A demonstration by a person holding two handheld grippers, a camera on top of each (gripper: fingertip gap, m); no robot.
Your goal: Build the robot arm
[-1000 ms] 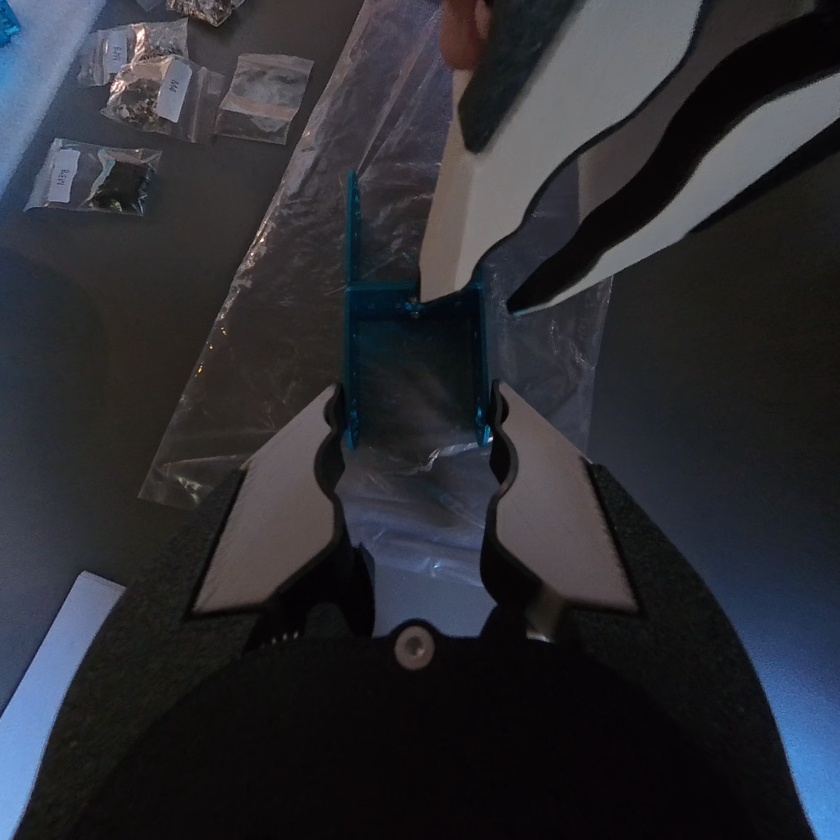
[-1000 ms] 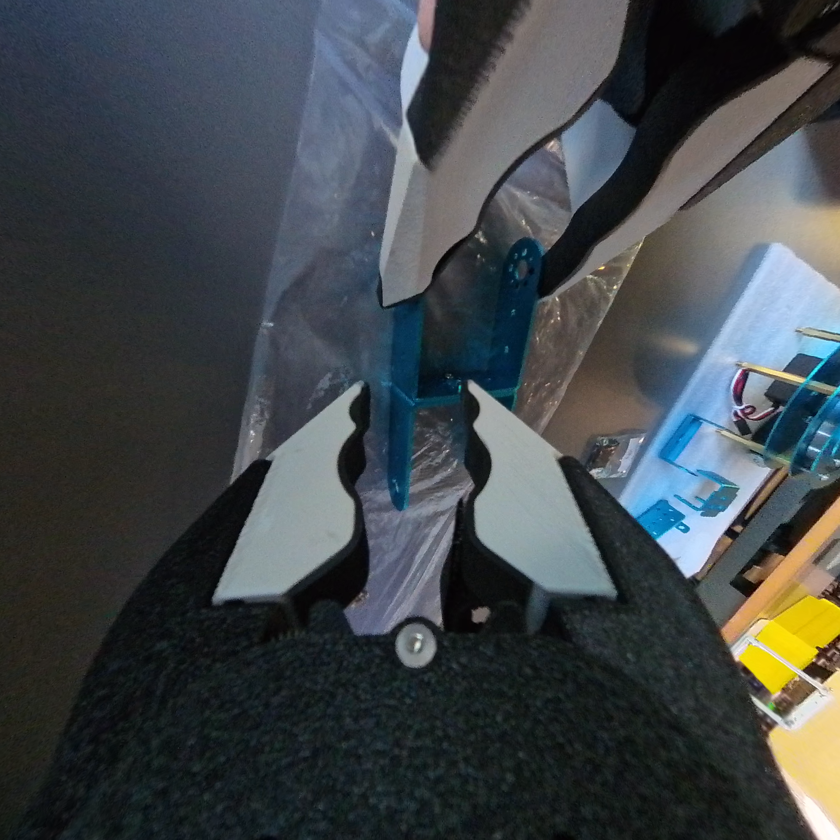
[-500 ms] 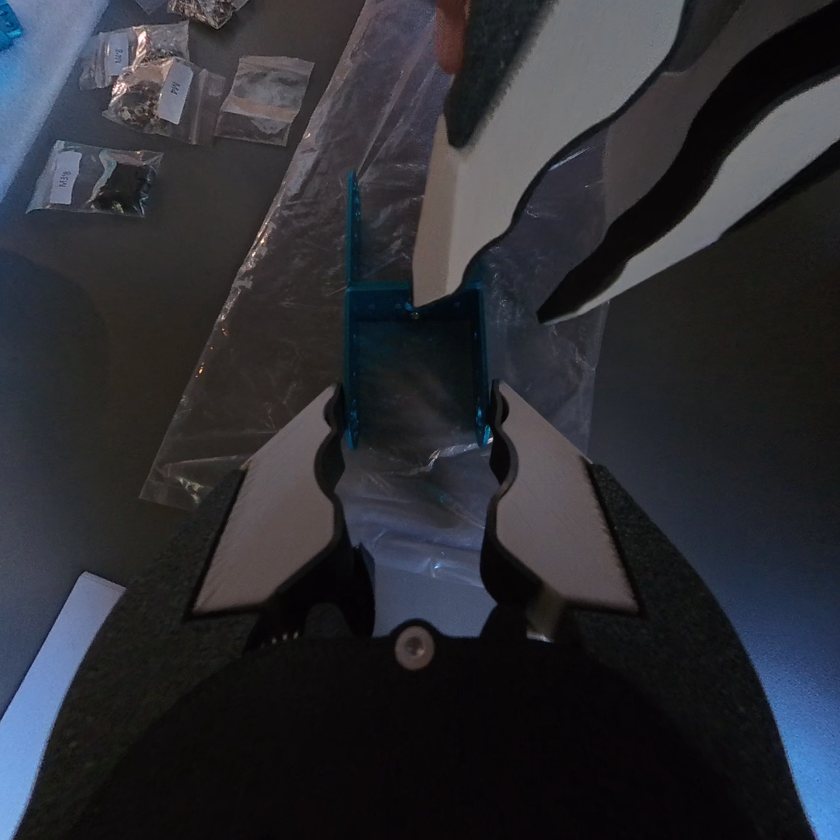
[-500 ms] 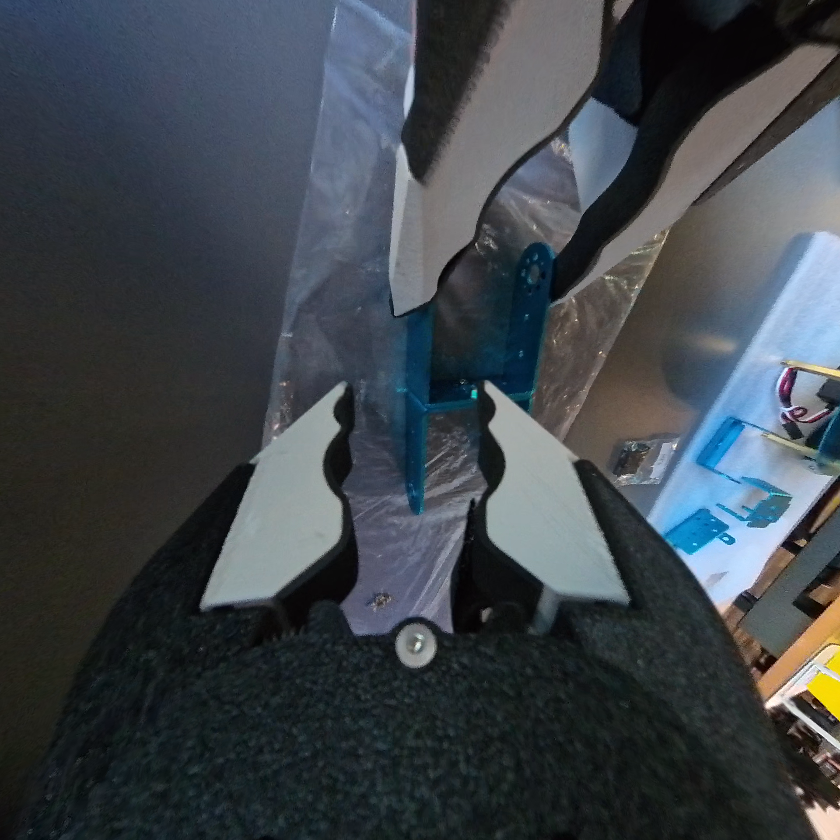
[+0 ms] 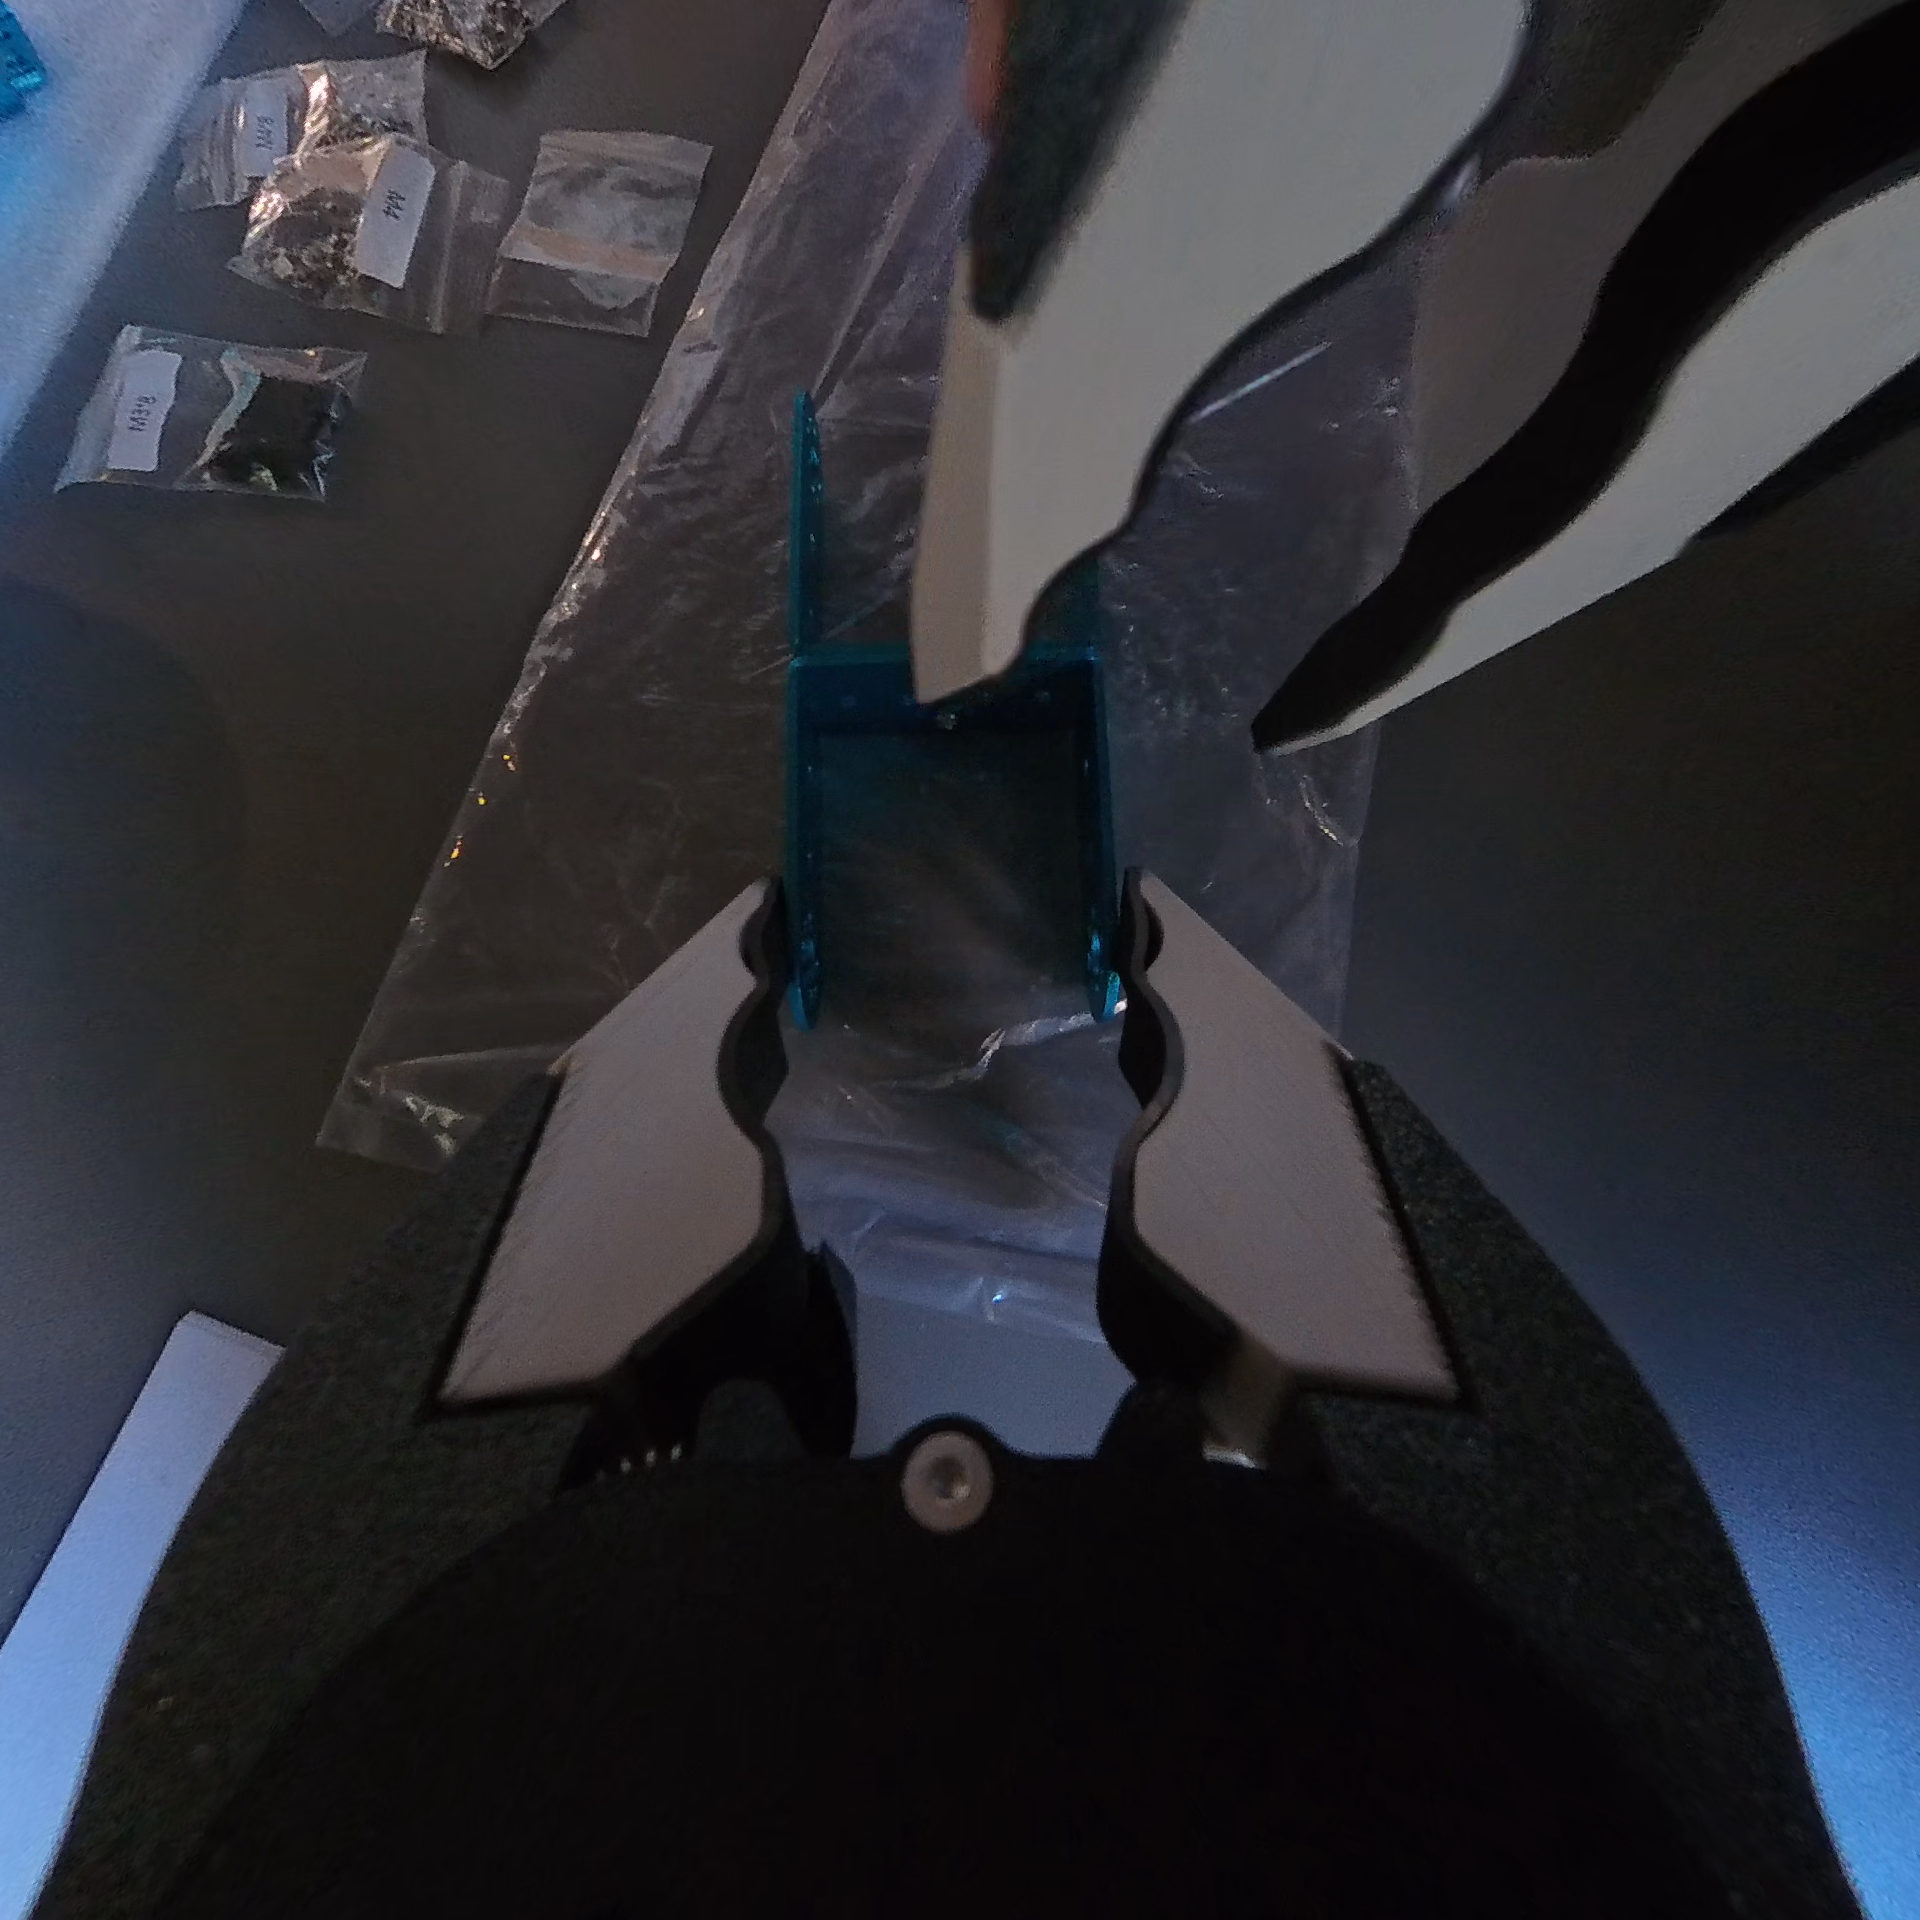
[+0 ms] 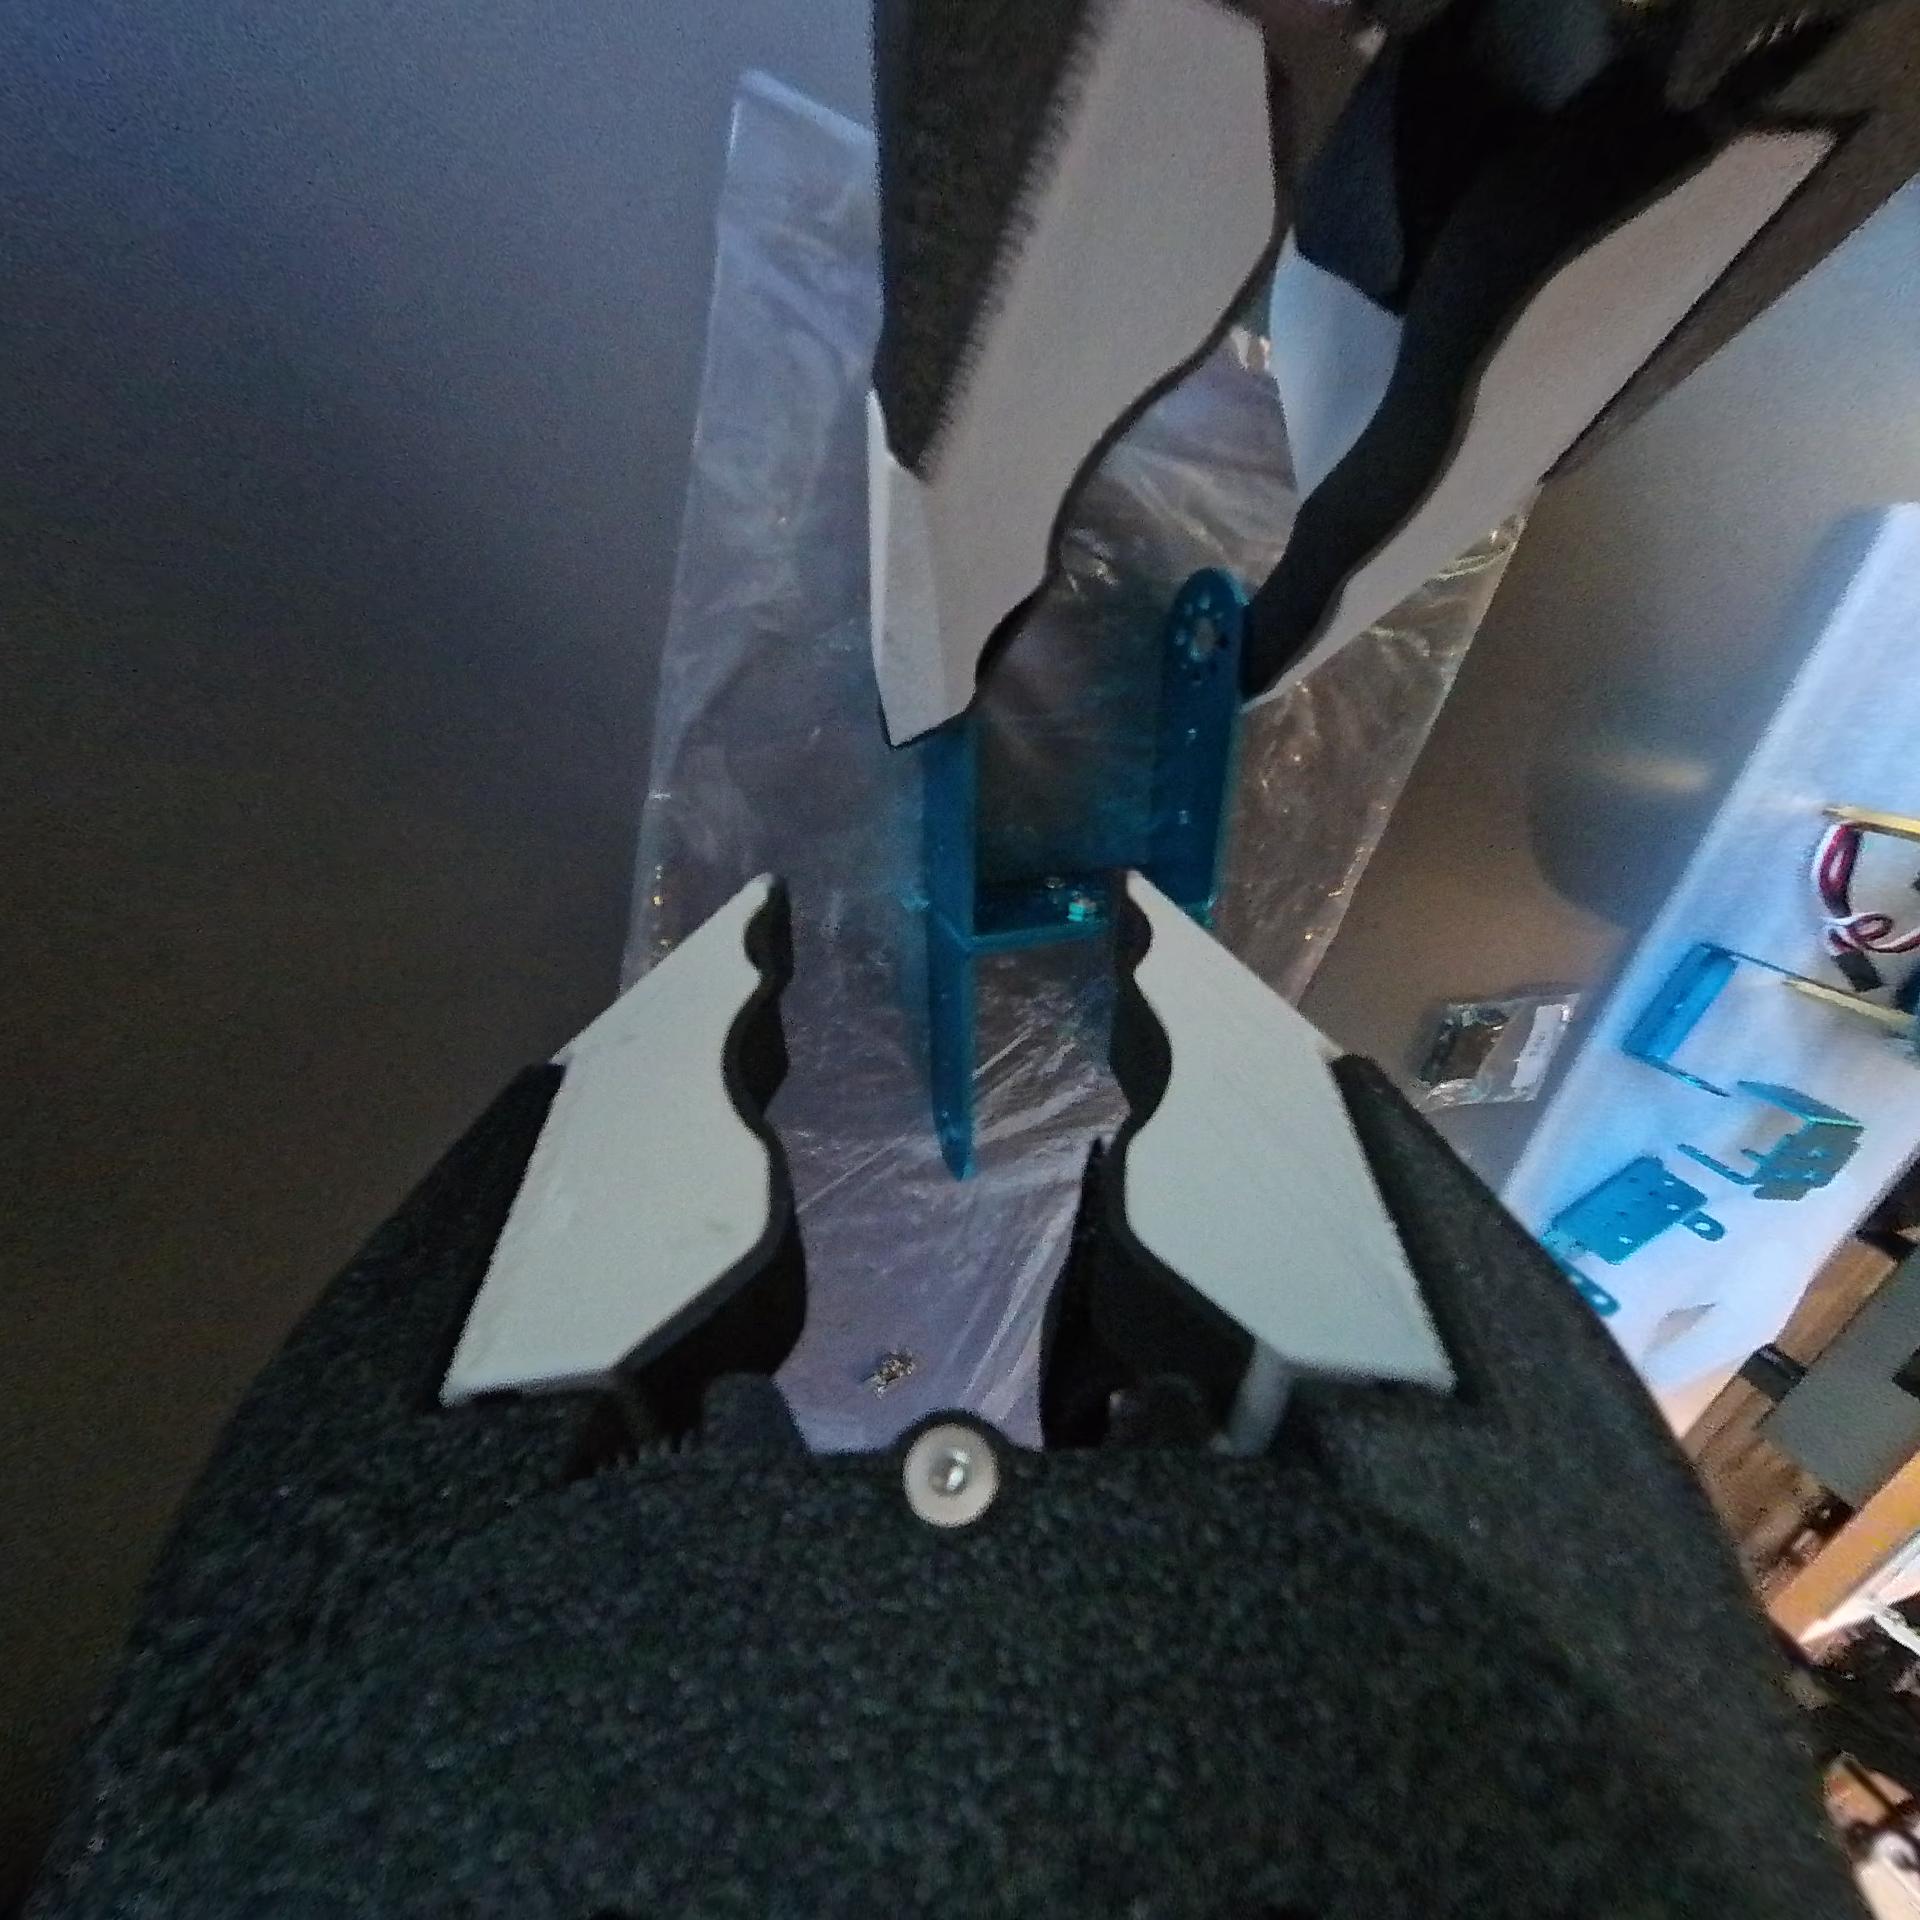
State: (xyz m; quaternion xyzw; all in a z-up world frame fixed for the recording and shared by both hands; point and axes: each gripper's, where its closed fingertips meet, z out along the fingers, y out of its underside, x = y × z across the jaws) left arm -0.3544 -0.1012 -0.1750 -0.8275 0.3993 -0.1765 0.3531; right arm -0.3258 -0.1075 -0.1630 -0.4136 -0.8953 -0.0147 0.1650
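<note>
The left gripper (image 5: 954,914) pinched the near legs of a blue bracket (image 5: 831,821) at frame centre, above a clear plastic sheet (image 5: 644,665). The right gripper (image 6: 951,894), jaws spread and holding nothing, reached in from the upper right of the left view, one fingertip touching the bracket's crossbar. Small bags (image 5: 332,218) lay upper left.
</note>
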